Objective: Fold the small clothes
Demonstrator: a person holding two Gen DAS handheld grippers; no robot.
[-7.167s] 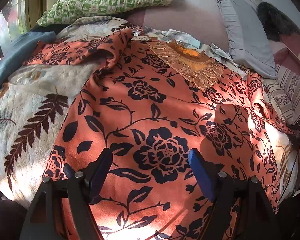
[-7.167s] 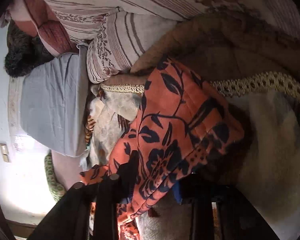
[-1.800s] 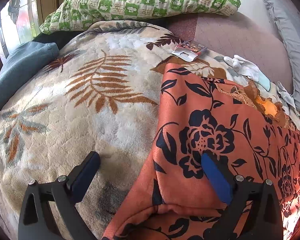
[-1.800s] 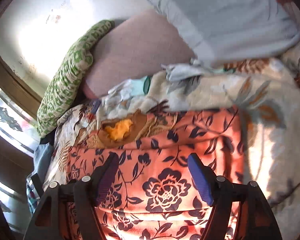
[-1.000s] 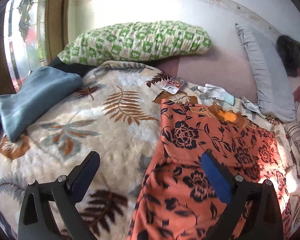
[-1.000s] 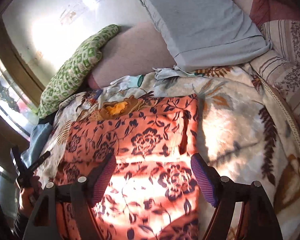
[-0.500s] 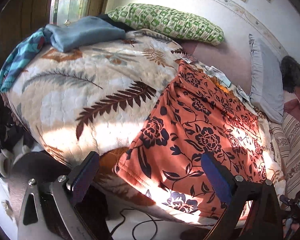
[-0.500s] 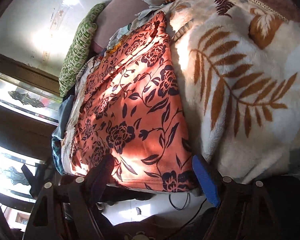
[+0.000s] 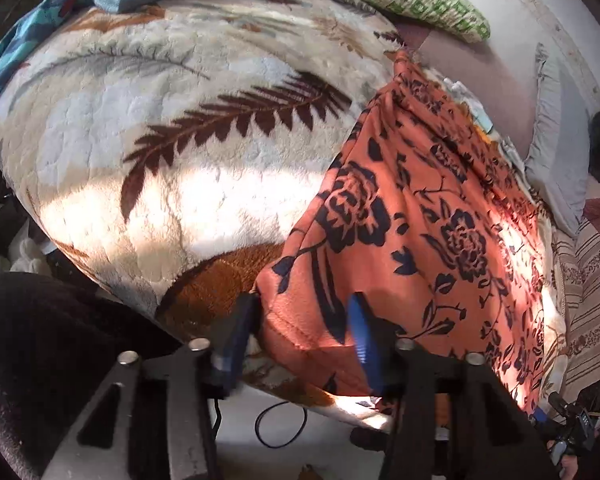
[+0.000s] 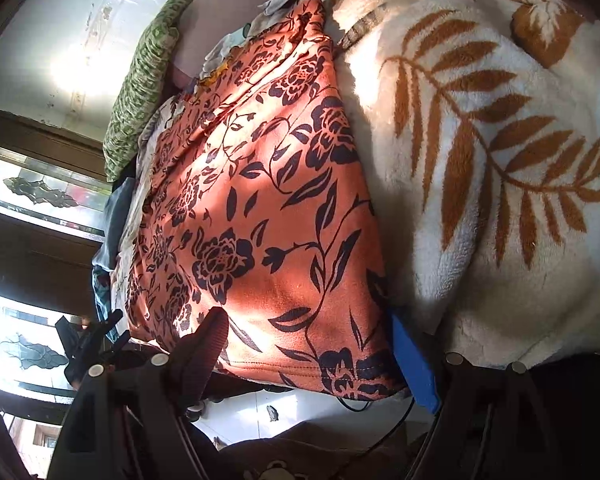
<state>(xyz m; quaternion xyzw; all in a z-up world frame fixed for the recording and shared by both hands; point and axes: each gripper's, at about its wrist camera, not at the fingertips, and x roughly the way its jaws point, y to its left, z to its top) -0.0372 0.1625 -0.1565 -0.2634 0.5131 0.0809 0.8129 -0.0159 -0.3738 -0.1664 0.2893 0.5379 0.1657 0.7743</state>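
Garment (image 9: 428, 216), orange with black flowers, lying lengthwise on leaf-print blanket (image 9: 172, 128), hem hanging over bed edge near me. Am closing left gripper (image 9: 300, 332) on hem's left corner; fabric sitting between jaws, pads not yet pinching. Am holding right gripper (image 10: 312, 356) wide, straddling hem's right corner, nothing clamped. Risk: left jaws catching plush blanket along with hem, dragging it into fold. Risk: right side ungripped, so lifting now skewing garment and folding crooked.

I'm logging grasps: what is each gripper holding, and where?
Left hand-held gripper is closing on the orange garment's hem corner; right hand-held gripper straddles the other corner, open.
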